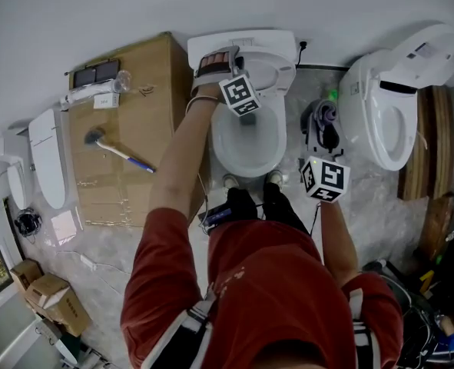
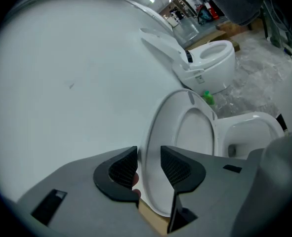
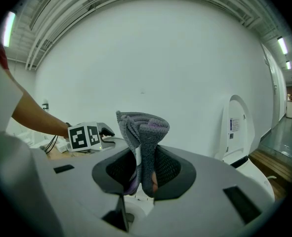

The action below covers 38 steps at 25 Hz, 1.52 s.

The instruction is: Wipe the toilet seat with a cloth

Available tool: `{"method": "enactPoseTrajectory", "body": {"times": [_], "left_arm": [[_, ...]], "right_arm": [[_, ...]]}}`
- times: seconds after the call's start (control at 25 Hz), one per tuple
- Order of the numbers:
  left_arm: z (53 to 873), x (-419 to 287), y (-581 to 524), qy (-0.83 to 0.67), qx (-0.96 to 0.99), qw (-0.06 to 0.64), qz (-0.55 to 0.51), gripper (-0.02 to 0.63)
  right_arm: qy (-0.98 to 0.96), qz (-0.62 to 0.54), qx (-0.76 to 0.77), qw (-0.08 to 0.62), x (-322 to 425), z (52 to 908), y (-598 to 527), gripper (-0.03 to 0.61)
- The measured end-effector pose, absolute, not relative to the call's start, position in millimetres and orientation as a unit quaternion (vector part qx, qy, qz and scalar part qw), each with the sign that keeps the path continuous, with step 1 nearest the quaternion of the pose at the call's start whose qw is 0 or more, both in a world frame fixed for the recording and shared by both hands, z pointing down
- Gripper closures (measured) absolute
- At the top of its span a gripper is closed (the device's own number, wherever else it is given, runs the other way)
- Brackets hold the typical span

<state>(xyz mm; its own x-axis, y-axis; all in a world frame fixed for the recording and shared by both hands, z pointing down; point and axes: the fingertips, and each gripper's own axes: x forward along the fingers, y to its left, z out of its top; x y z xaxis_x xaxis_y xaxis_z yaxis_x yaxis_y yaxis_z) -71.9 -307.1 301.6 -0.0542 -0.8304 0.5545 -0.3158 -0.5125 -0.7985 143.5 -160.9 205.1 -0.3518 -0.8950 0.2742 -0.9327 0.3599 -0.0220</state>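
While my L hand-held gripper (image 2: pixel 148 169) sits spread astride the raised toilet seat (image 2: pixel 158 147), unheld it may slam; R hand-held gripper (image 3: pixel 143 174) pinches cloth (image 3: pixel 143 127).

In the left gripper view, the lower rim of the raised white plastic toilet seat (image 2: pixel 160 132) ran out of sight between the jaws of my left gripper (image 2: pixel 148 169). My own grey body cut off the white ceramic toilet bowl (image 2: pixel 244 122). The lower end of the folded grey knitted cloth (image 3: pixel 143 132) was buried between the pads of my right gripper (image 3: pixel 145 174). In the head view I could not make out either pair of jaws. The print on the small label (image 3: pixel 233 125) was too small to read.
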Motion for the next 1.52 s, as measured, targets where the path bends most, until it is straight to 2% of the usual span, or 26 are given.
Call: {"method": "enactPoseTrajectory", "body": {"times": [0.12,0.24,0.32,0.68,1.12,1.52], "left_arm": [[297.3,-70.7,-307.0,0.449,-0.648,0.230,-0.571,0.483],[291.9,-68.3,-304.6,0.462,-0.650,0.245,-0.552,0.543],[289.2,-69.0,-303.8,0.467,-0.649,0.249,-0.546,0.551],[284.9,-61.0,-283.2,0.468,-0.663,0.241,-0.532,0.565],[289.1,-39.6,-211.9,0.396,-0.694,0.255,-0.545,0.566],[321.5,-16.2,-128.5,0.320,-0.727,0.208,-0.571,0.563]], "right_arm": [[-0.817,0.088,0.559,0.110,144.0,206.0,-160.2,0.485],[-0.819,0.088,0.557,0.110,141.7,206.4,-159.9,0.485],[-0.821,0.088,0.554,0.110,138.1,206.5,-159.3,0.485],[-0.825,0.085,0.548,0.111,135.4,203.8,-149.8,0.485],[-0.829,0.093,0.539,0.111,133.2,211.4,-134.4,0.485],[-0.833,0.097,0.531,0.120,134.0,223.1,-117.0,0.485]]}}
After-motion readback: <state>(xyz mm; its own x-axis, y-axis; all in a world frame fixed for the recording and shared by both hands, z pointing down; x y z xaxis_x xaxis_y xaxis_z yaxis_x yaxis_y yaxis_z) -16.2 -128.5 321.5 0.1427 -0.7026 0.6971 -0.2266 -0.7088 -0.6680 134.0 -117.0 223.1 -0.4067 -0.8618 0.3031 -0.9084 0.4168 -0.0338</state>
